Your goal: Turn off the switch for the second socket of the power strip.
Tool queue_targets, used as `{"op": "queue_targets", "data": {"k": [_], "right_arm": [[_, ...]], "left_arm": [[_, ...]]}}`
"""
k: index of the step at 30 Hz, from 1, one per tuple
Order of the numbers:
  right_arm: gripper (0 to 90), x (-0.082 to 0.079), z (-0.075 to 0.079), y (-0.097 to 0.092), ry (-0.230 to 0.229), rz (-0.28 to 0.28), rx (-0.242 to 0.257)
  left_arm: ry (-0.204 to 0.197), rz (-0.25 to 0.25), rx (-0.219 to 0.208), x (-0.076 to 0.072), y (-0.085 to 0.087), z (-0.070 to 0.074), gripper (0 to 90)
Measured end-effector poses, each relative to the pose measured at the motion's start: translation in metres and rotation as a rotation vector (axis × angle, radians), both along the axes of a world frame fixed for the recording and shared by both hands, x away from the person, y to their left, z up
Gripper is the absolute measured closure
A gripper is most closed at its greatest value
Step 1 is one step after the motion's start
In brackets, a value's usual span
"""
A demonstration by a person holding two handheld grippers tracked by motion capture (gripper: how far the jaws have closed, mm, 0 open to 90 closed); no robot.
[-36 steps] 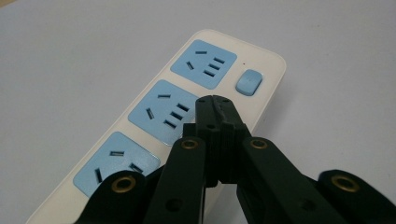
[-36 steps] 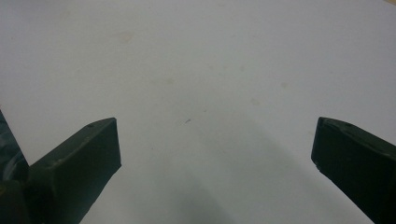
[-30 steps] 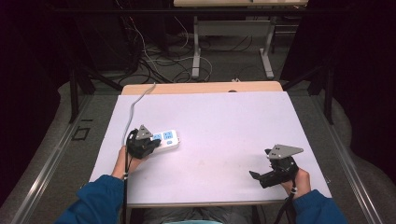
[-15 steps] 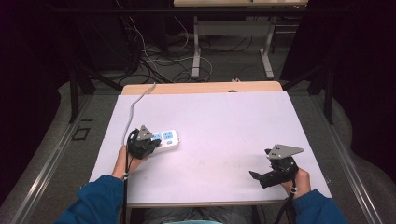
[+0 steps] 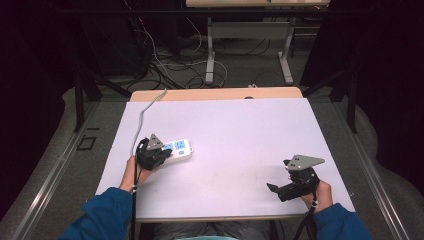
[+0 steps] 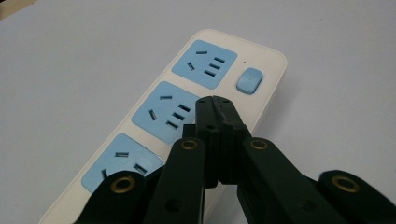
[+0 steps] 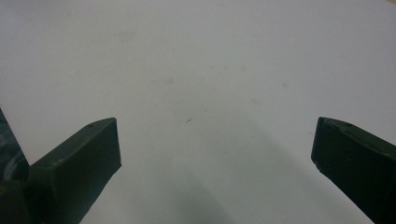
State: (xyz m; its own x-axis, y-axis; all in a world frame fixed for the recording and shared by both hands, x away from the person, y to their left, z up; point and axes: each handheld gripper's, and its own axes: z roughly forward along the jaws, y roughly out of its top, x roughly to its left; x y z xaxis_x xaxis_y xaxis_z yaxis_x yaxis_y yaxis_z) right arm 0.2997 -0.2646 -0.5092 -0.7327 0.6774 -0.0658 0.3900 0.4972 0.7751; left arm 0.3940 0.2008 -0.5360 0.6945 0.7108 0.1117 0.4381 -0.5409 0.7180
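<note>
Just over the middle blue socket of the white plastic power strip [image 6: 187, 116], whose long axis runs on ahead toward its blue switch [image 6: 249, 80], the left gripper [image 6: 215, 105] hovers with jaws pressed together on nothing, far nearer than the wide-open right gripper [image 7: 212, 135].

Blue sleeves [image 5: 107, 212]; black grippers [image 5: 150, 155], brass screws [image 6: 123, 183].

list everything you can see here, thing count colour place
power strip: 1, white with three blue sockets and a blue switch, left part of the table, under the left gripper
power strip cable: 1, grey-white, runs from the strip to the table's far left edge
table: 1, pale top with a wooden far edge, centre
desk legs: 2, light grey, on the floor beyond the table
loose cables: several, black and white, on the floor beyond the table
left gripper: 1, black, fingers shut, tips over the strip's middle socket
right gripper: 1, black, fingers open, over bare table at near right
sleeves: 2, blue, bottom edge
</note>
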Motion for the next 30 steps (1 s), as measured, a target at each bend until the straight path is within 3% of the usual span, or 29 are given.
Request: {"op": "queue_targets", "data": {"k": [7, 12, 13, 24, 30], "right_arm": [[0.8, 0.000, 0.000, 0.000, -0.001, 0.004, -0.001], [0.8, 0.000, 0.000, 0.000, -0.001, 0.001, 0.001], [0.8, 0.000, 0.000, 0.000, 0.000, 0.001, 0.001], [0.8, 0.000, 0.000, 0.001, -0.001, -0.005, 0.000], [0.8, 0.000, 0.000, 0.000, 0.003, 0.001, 0.000]], "left_arm": [[0.010, -0.001, 0.009, 0.000, 0.000, 0.001, 90.0], [0.003, 0.007, -0.019, 0.000, 0.001, 0.006, 89.4], [-0.002, 0.003, -0.016, 0.001, 0.002, 0.007, 84.9], [-0.027, 0.021, -0.070, 0.000, 0.004, 0.017, 72.1], [-0.024, 0.038, -0.065, 0.000, 0.004, 0.021, 49.7]]}}
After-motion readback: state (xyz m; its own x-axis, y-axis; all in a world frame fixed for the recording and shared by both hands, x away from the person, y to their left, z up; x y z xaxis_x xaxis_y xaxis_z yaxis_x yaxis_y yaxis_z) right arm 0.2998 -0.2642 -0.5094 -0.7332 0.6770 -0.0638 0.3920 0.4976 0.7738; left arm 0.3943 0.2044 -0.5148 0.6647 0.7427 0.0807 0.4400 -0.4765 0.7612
